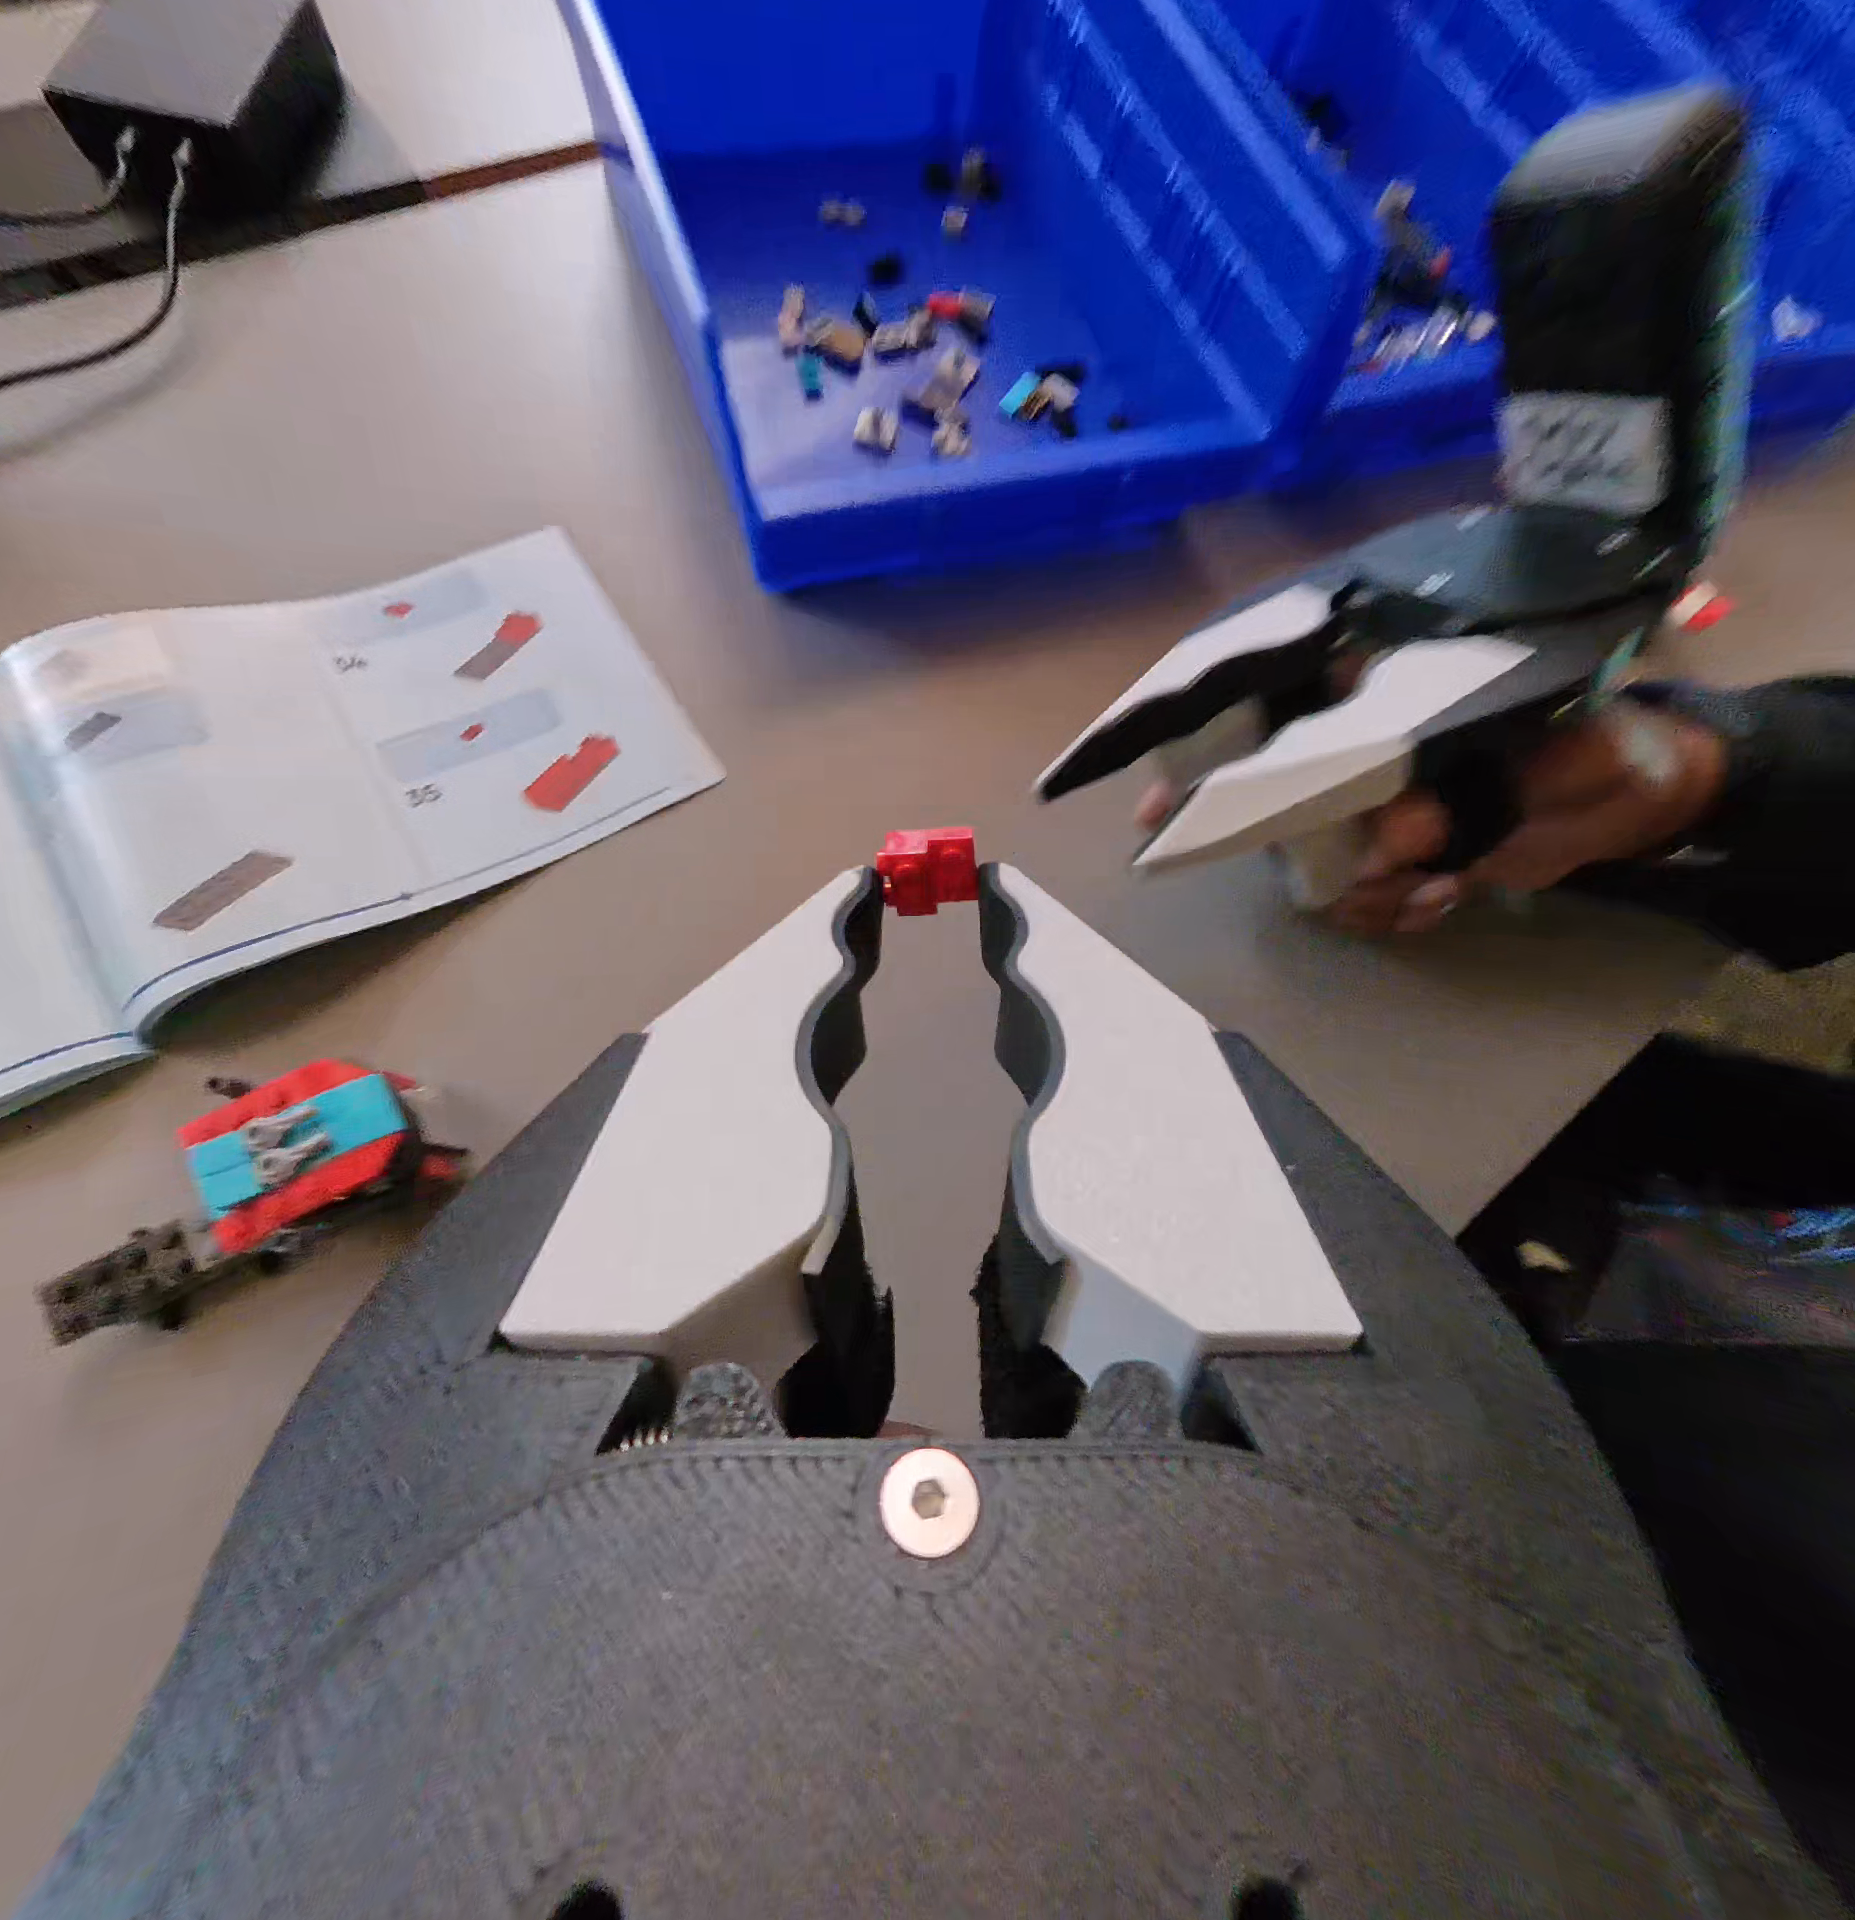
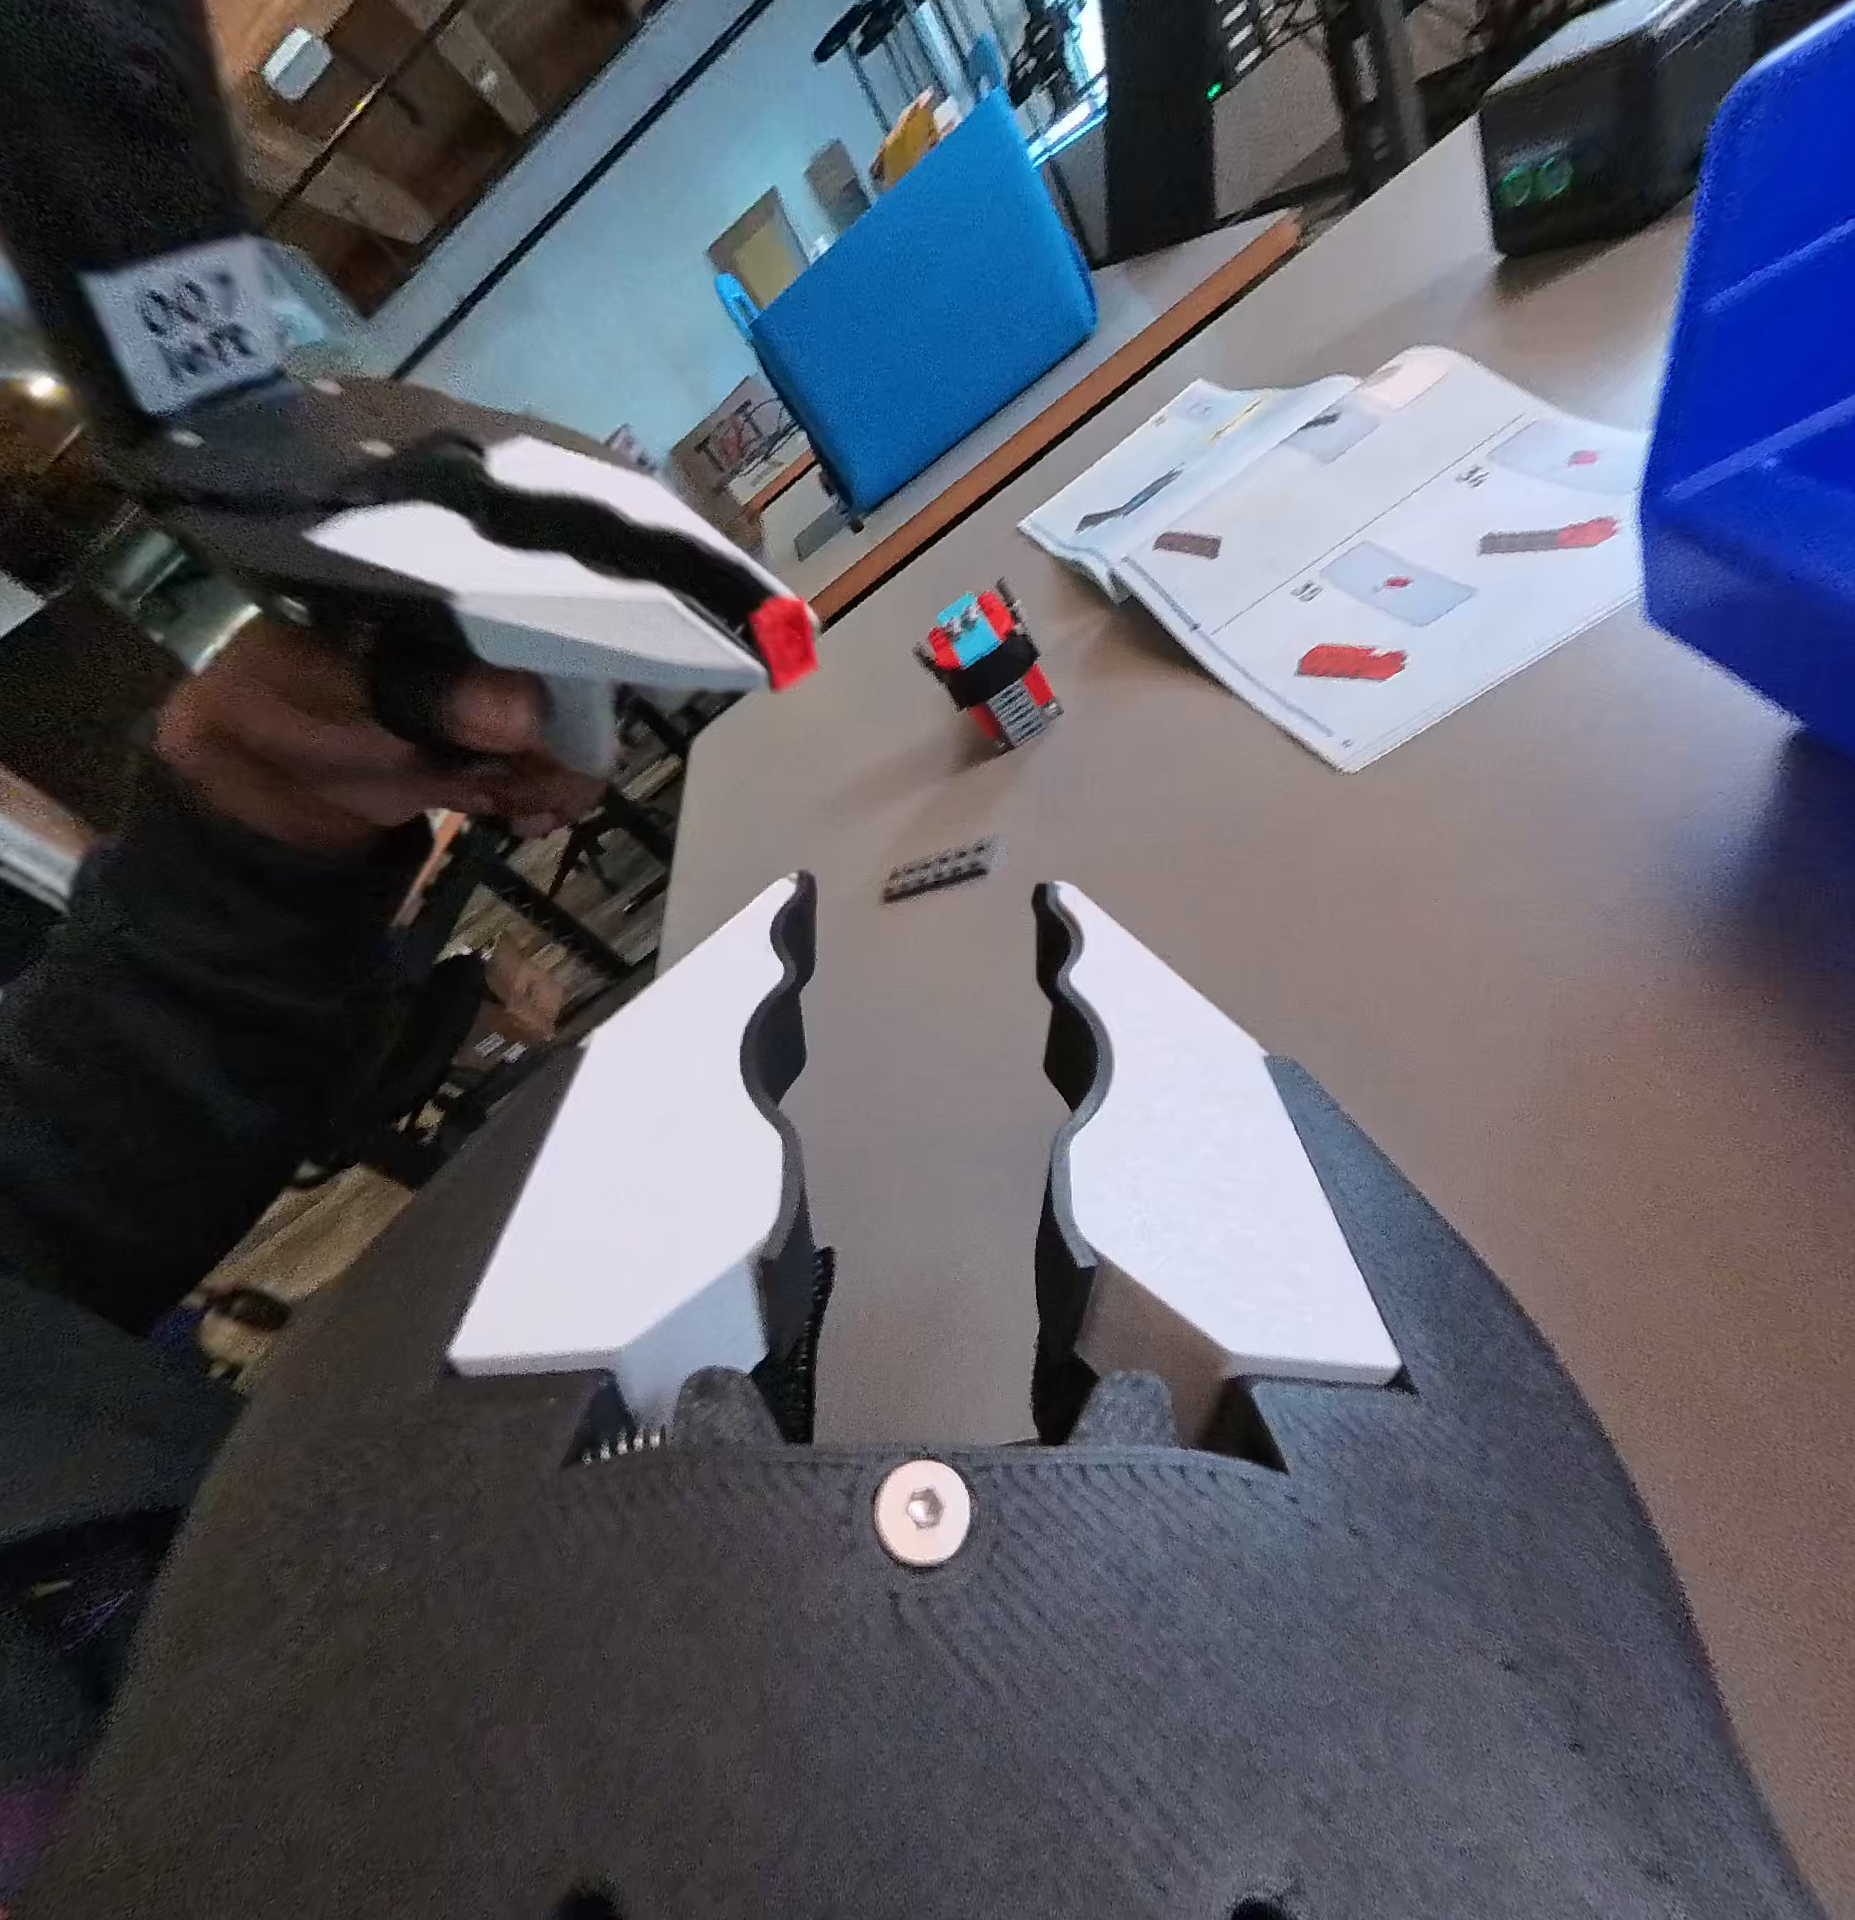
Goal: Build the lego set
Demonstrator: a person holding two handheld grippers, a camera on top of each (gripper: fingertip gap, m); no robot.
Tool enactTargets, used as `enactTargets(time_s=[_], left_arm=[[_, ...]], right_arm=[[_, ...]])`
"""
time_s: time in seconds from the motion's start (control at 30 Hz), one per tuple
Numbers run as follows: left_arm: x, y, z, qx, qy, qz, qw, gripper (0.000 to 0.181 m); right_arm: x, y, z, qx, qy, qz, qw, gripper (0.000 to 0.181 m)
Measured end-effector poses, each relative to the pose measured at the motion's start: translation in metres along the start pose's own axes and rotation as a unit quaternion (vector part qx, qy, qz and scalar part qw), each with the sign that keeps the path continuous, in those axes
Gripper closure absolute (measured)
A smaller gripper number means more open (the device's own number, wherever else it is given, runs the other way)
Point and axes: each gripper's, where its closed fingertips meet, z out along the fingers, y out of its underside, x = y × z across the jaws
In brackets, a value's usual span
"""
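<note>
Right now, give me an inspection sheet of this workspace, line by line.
Surface: grey-brown table top, flat.
Job's things: small red lego brick clamped at the left gripper's tips; partly built red and teal lego model lying on the table; black studded lego plate lying apart from it; open paper instruction booklet.
Clutter: two blue plastic bins with loose small pieces.
Grippers: left gripper shut on the brick; right gripper open, empty.
Cables: black cables running from a black box.
Surroundings: blue fabric chair beyond the table edge; person's hand holding the right gripper.
</note>
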Motion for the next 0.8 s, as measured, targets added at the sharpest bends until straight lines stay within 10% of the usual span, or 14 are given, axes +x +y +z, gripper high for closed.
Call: enactTargets(time_s=[0.2, 0.43, 0.8], left_arm=[[-0.063, 0.032, 0.046, -0.096, 0.010, 0.112, 0.989, 0.163], [-0.060, 0.073, 0.079, -0.169, 0.036, 0.147, 0.974, 0.163], [-0.077, 0.032, 0.013, -0.045, 0.090, 0.027, 0.995, 0.148]], right_arm=[[0.026, -0.012, 0.039, -0.010, 0.026, 0.040, 0.999, 0.139], [0.046, -0.033, 0.083, -0.008, 0.031, 0.036, 0.999, 0.139], [0.041, -0.031, 0.052, 0.005, 0.017, 0.022, 1.000, 0.139]])
